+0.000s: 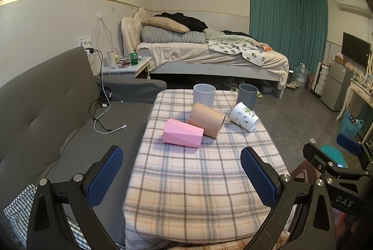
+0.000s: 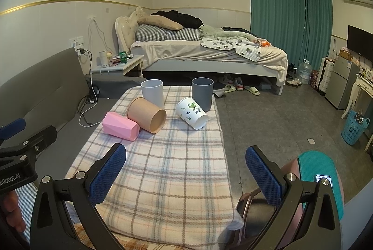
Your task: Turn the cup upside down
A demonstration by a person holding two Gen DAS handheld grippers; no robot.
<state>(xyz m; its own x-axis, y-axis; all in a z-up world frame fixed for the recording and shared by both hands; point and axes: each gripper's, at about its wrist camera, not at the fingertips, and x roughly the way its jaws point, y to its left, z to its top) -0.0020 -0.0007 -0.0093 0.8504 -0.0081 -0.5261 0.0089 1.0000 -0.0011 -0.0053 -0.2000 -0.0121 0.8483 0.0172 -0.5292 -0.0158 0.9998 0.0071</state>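
Note:
Several cups are on a plaid-covered table (image 1: 200, 180). A pink faceted cup (image 1: 183, 133) (image 2: 121, 126), a tan cup (image 1: 207, 119) (image 2: 146, 115) and a white leaf-print cup (image 1: 244, 116) (image 2: 192, 112) lie on their sides. A light grey cup (image 1: 204, 94) (image 2: 152, 92) and a dark grey cup (image 1: 247, 96) (image 2: 202, 93) stand upright at the far end. My left gripper (image 1: 181, 156) is open and empty above the table's near part. My right gripper (image 2: 185, 156) is open and empty near the table's right edge.
A grey sofa (image 1: 46, 114) with cables lies left of the table. A bed (image 1: 209, 56) and nightstand (image 1: 130, 67) stand behind. Tiled floor (image 2: 268, 121) with a blue basket (image 2: 354, 127) is to the right. A teal stool (image 2: 319, 170) sits below my right gripper.

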